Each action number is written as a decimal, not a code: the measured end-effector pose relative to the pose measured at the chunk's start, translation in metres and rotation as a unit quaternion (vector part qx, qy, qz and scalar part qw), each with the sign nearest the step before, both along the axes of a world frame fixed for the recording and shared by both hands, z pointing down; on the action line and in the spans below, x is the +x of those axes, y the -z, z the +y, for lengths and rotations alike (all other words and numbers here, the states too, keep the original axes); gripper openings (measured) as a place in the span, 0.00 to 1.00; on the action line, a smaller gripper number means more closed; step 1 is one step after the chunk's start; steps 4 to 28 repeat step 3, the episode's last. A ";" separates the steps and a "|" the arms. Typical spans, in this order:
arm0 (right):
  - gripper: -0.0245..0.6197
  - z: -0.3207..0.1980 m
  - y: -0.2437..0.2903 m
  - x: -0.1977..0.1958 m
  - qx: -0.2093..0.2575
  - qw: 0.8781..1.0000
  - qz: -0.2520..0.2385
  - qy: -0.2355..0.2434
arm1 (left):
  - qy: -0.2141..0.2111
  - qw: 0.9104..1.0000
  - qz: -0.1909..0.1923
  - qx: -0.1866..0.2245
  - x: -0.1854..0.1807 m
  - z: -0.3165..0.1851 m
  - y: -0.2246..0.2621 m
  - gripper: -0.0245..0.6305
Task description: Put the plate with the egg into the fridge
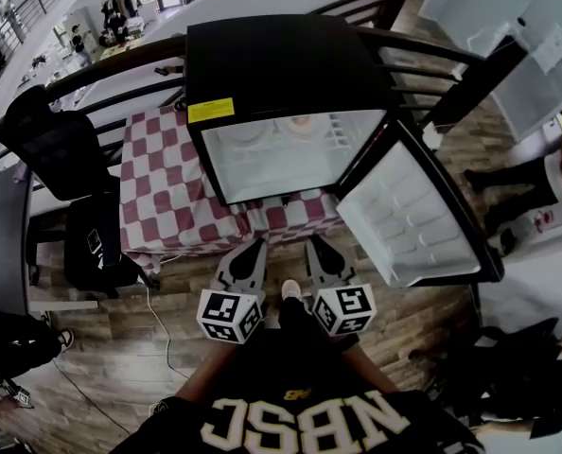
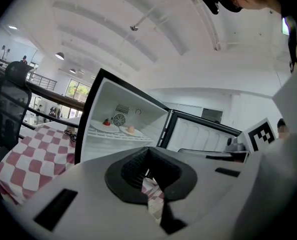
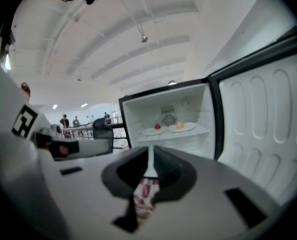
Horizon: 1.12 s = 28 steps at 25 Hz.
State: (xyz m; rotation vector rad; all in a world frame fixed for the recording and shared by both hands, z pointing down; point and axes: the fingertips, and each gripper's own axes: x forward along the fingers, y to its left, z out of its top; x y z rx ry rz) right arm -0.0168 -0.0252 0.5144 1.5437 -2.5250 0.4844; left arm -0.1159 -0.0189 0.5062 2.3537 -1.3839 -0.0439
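A small black fridge (image 1: 290,74) stands open on the checked table, its door (image 1: 409,220) swung out to the right. On its wire shelf lies the white plate with the egg (image 2: 131,130) (image 3: 181,127) (image 1: 300,123), beside a plate with a red thing (image 2: 106,124) (image 3: 155,130). My left gripper (image 1: 255,247) (image 2: 148,154) and right gripper (image 1: 315,244) (image 3: 151,156) are side by side close to my body, in front of the fridge and well short of it. Both are shut with nothing between the jaws.
A red-and-white checked cloth (image 1: 167,197) covers the table. A black office chair (image 1: 59,145) stands at the left, and a cable (image 1: 163,339) runs over the wooden floor. A dark railing (image 1: 120,64) passes behind the fridge. A person (image 1: 518,187) is at the right.
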 end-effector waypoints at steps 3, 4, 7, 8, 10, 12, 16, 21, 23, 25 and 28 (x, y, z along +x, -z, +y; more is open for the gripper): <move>0.11 0.000 -0.004 0.006 -0.009 1.000 -0.008 -0.004 | -0.006 1.000 0.000 -0.006 0.008 0.002 -0.003 0.07; 0.11 0.000 -0.004 0.006 -0.009 1.000 -0.008 -0.004 | -0.006 1.000 0.000 -0.006 0.008 0.002 -0.003 0.07; 0.11 0.000 -0.004 0.006 -0.009 1.000 -0.008 -0.004 | -0.006 1.000 0.000 -0.006 0.008 0.002 -0.003 0.07; 0.11 0.000 -0.004 0.006 -0.009 1.000 -0.008 -0.004 | -0.006 1.000 0.000 -0.006 0.008 0.002 -0.003 0.07; 0.11 0.000 -0.004 0.006 -0.009 1.000 -0.008 -0.004 | -0.006 1.000 0.000 -0.006 0.008 0.002 -0.003 0.07; 0.11 0.000 -0.004 0.006 -0.009 1.000 -0.008 -0.004 | -0.006 1.000 0.000 -0.006 0.008 0.002 -0.003 0.07; 0.11 0.000 -0.004 0.006 -0.009 1.000 -0.008 -0.004 | -0.006 1.000 0.000 -0.006 0.008 0.002 -0.003 0.07; 0.11 0.000 -0.004 0.006 -0.009 1.000 -0.008 -0.004 | -0.006 1.000 0.000 -0.006 0.008 0.002 -0.003 0.07; 0.11 0.000 -0.004 0.006 -0.009 1.000 -0.008 -0.004 | -0.006 1.000 0.000 -0.006 0.008 0.002 -0.003 0.07; 0.11 0.000 -0.004 0.006 -0.009 1.000 -0.008 -0.004 | -0.006 1.000 0.000 -0.006 0.008 0.002 -0.003 0.07; 0.11 0.000 -0.004 0.006 -0.009 1.000 -0.008 -0.004 | -0.006 1.000 0.000 -0.006 0.008 0.002 -0.003 0.07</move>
